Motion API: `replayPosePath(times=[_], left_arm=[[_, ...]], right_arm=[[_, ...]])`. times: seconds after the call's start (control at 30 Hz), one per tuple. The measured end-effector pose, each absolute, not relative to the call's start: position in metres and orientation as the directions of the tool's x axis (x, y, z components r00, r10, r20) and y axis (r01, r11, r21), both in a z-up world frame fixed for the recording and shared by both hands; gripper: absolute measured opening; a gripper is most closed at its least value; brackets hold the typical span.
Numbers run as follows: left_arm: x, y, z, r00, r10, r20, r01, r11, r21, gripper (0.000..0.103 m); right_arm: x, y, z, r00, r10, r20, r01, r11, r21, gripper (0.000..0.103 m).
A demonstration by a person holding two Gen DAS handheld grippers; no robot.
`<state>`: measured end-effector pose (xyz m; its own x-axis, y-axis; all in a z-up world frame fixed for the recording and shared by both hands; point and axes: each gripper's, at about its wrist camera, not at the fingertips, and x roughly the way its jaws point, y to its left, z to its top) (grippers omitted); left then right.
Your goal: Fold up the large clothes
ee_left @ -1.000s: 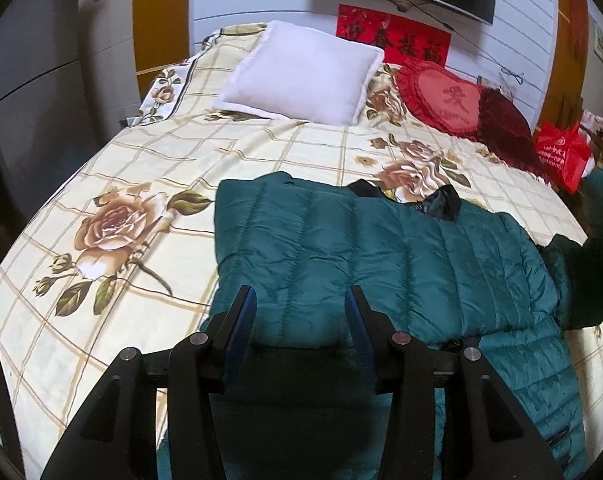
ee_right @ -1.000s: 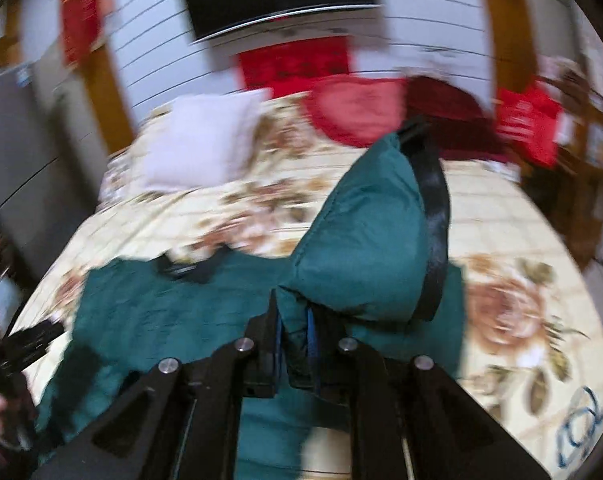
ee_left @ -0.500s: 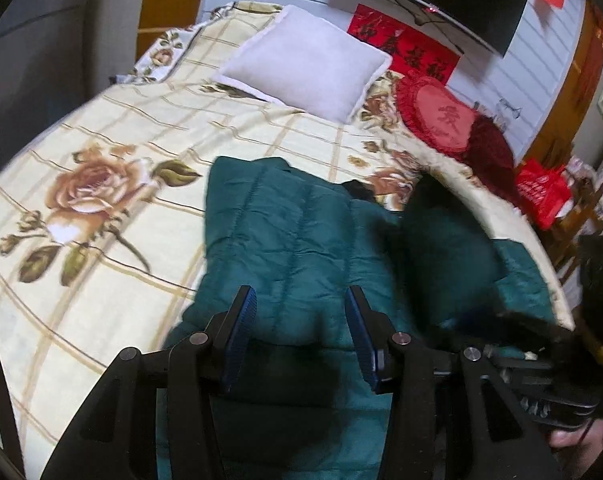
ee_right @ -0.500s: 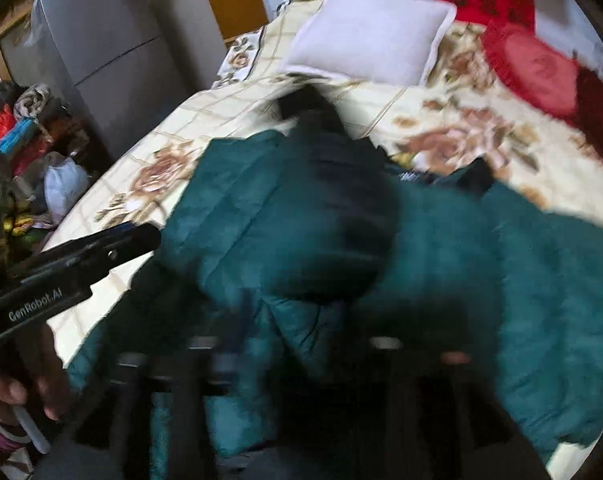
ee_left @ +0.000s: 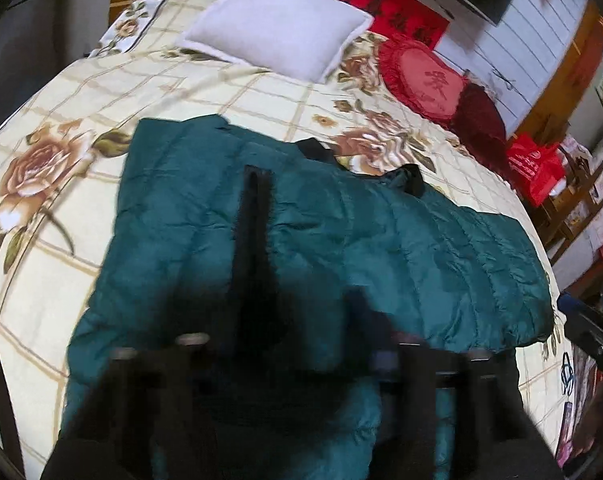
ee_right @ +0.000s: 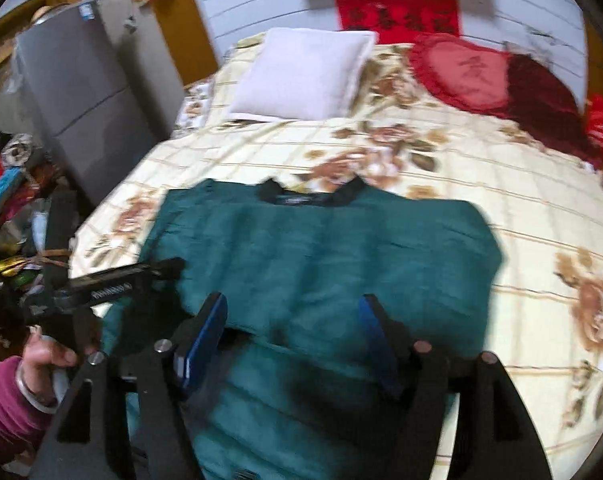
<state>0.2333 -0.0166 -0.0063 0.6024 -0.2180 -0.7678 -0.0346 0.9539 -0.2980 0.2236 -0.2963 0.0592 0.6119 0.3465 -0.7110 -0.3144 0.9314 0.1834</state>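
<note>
Both grippers angle down over the near edge of the green puffer jacket (ee_right: 321, 248), which lies flat across the floral bedspread (ee_right: 501, 184), collar toward the white pillow (ee_right: 305, 76), one sleeve folded over the body. Right gripper (ee_right: 293, 320): jaws apart and opening, hovering over the jacket's lower half with nothing clamped. Left gripper (ee_right: 157, 270), held in the person's left hand (ee_right: 49, 360) at the jacket's left edge, is motion-blurred in its own view; jaws closing, can't tell whether they pinch fabric.
</note>
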Motion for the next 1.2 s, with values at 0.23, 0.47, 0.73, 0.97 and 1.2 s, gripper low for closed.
replayPosePath(times=[0.23, 0.47, 0.73, 0.97, 1.2], left_arm=[[0.225, 0.005, 0.051, 0.725, -0.129, -0.676, -0.031, 0.975, -0.219, 0.0], [0.244, 0.053, 0.04, 0.693, -0.011, -0.721, -0.125, 0.983, -0.136, 0.0], [0.253, 0.065, -0.02, 0.612, -0.061, -0.789, -0.153, 0.969, -0.193, 0.002], [0.24, 0.072, 0.012, 0.658, -0.034, -0.752, -0.187, 0.96, -0.207, 0.019], [0.255, 0.043, 0.02, 0.691, -0.016, -0.723, -0.142, 0.977, -0.158, 0.033]], right_arm=[[0.239, -0.339, 0.056, 0.653, 0.291, -0.699, -0.188, 0.957, 0.222, 0.071], [0.275, -0.318, 0.03, 0.618, 0.331, -0.713, -0.182, 0.943, 0.28, 0.07], [0.301, -0.267, -0.025, 0.558, 0.178, -0.811, -0.214, 0.975, 0.067, 0.07], [0.285, -0.281, 0.008, 0.599, 0.242, -0.764, -0.165, 0.97, 0.177, 0.069], [0.294, -0.237, 0.022, 0.604, 0.286, -0.743, -0.258, 0.953, 0.158, 0.069]])
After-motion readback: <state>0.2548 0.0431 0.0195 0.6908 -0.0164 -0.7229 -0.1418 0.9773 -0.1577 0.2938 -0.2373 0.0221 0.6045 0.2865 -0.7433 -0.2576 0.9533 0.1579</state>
